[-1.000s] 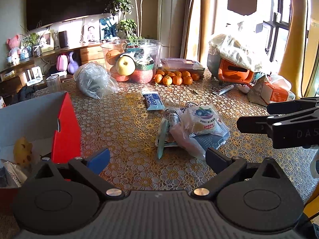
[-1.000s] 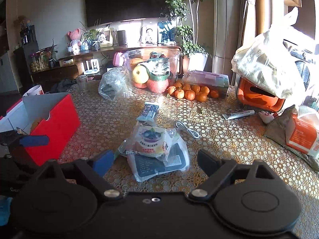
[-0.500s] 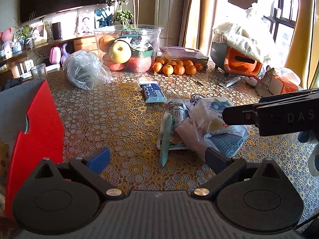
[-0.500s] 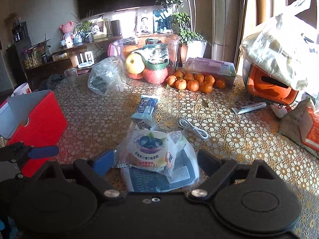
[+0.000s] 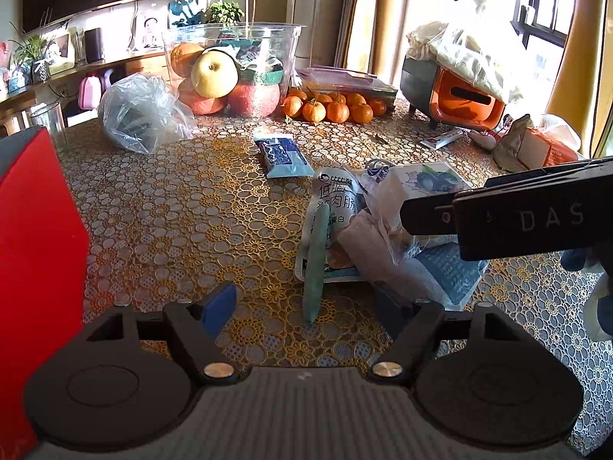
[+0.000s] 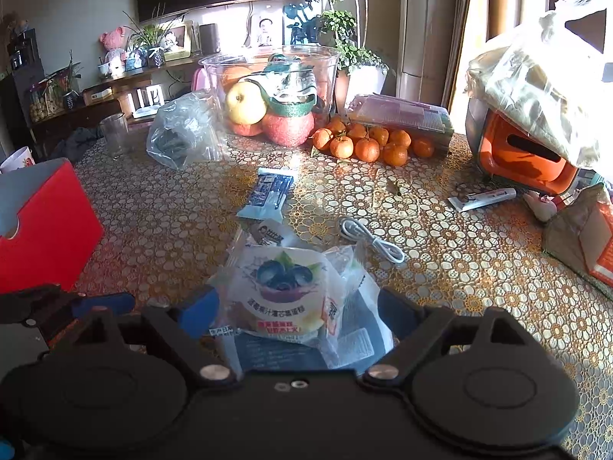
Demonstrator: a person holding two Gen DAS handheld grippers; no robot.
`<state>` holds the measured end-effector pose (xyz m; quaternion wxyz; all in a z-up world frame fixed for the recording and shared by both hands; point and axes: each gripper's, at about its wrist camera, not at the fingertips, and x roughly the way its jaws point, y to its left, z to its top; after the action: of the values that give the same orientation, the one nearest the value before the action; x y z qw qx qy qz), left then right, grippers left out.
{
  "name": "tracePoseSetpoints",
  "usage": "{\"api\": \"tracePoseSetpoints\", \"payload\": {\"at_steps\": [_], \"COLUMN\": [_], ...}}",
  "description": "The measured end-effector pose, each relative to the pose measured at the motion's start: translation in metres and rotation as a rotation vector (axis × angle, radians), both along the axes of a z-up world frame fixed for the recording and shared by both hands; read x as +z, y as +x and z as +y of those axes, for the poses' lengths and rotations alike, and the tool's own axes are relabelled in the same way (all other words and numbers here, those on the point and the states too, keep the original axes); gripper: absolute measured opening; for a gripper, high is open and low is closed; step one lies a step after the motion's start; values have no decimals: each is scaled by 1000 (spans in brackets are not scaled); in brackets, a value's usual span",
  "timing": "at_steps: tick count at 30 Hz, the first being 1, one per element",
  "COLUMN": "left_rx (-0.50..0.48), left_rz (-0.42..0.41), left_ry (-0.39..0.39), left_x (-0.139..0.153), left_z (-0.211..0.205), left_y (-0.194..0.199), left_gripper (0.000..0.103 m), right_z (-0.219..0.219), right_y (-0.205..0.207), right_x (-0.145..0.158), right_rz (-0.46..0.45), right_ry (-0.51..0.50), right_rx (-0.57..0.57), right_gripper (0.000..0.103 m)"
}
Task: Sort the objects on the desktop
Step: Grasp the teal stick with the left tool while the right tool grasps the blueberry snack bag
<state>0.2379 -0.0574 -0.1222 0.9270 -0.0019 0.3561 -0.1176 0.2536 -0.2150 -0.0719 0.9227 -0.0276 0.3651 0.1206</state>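
Both grippers low over the snack pile on the lace-covered table [image 5: 184,207]

The left gripper [image 5: 306,303] is closing, pads not yet touching the pale green stick [image 5: 316,264] between them. The right gripper [image 6: 297,312] stands wide apart around the blueberry snack packet [image 6: 283,291] (no pad pressing it). The red box [image 6: 49,230] sits at the left.

Bright sunlight from window [image 5: 551,11] at two o'clock; glare patches on tablecloth [image 5: 172,207], dim at ten o'clock; fisheye-curved edges.
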Motion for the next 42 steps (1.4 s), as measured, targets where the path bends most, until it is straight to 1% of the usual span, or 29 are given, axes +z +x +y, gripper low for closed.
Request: {"api": "tracePoseSetpoints", "payload": {"at_steps": [1,3,5,8,11,15,20,23,28,32,37,40,42], "left_rx": [1,2,2,0,-10,-11,-8,-8,-3,-11,-9,-5,-6], "left_rz": [5,17,25,17,10,5,2,2,14,-3,20,18,16], "left_ry": [-1,-6,-10,-16,-9,-8,-4,0,-10,-28,-28,-33,-33], "left_x": [-2,-5,-8,-8,-9,-9,-10,-9,-8,-5,-8,-9,-9], "left_z": [0,0,0,0,-3,-4,-5,-5,-3,-2,-3,-3,-3], "left_y": [2,5,8,9,11,12,12,12,12,10,14,14,14], "left_gripper": [71,63,57,49,46,35,31,25,25,25,25,25,25], "right_z": [1,2,3,4,4,6,7,8,8,8,8,7,7], "right_y": [1,2,1,2,2,2,4,3,3,1,4,5,5], "right_x": [0,0,0,-1,0,0,-1,-2,-1,1,0,-3,-5], "right_rz": [0,-3,-9,-7,-8,-21,-14,-17,-23,-28,-24,-16,-11], "right_ry": [-2,-8,-13,-15,-15,-23,-10,-8,-5,7,8,10,2], "right_rx": [-2,-3,1,2,-1,-4,-10,-10,-9,-3,-10,-19,-17], "right_gripper": [89,89,89,89,89,90,89,89,88,89,88,88,83]}}
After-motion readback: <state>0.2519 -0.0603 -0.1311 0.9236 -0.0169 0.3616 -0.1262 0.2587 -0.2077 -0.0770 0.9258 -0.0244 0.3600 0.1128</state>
